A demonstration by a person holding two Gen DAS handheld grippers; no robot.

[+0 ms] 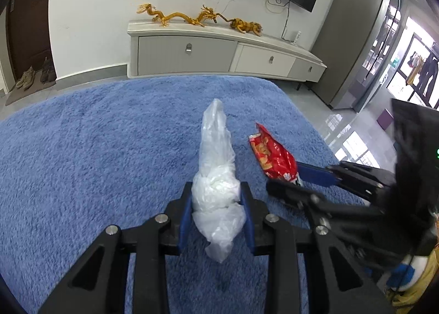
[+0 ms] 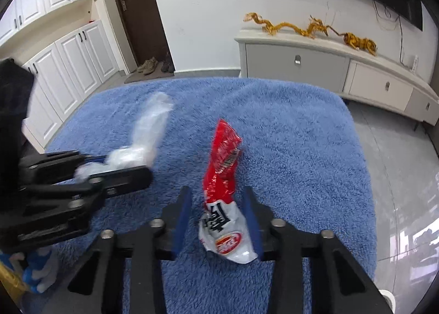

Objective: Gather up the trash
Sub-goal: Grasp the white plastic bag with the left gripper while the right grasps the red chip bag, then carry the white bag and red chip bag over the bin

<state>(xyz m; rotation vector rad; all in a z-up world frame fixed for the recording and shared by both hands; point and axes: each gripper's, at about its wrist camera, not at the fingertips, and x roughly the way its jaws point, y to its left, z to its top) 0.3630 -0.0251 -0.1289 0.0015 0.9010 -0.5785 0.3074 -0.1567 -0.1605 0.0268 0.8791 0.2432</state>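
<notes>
My left gripper (image 1: pixel 216 190) is shut on a crumpled clear plastic bag (image 1: pixel 216 166), which sticks up between its blue pads above the blue rug. My right gripper (image 2: pixel 216 193) holds a red and white snack wrapper (image 2: pixel 223 166); the wrapper stands between its pads, with a small gap on the left side. In the left wrist view the right gripper (image 1: pixel 285 177) comes in from the right with the wrapper (image 1: pixel 274 157). In the right wrist view the left gripper (image 2: pixel 123 168) is at the left, blurred, with the bag (image 2: pixel 145 135).
A shaggy blue rug (image 1: pixel 96 149) covers the floor below both grippers. A low white TV cabinet (image 1: pixel 219 53) with gold dragon figures stands beyond it, under a wall TV. Grey tiled floor (image 2: pixel 397 163) lies right of the rug. White cupboards (image 2: pixel 68 67) and a door stand left.
</notes>
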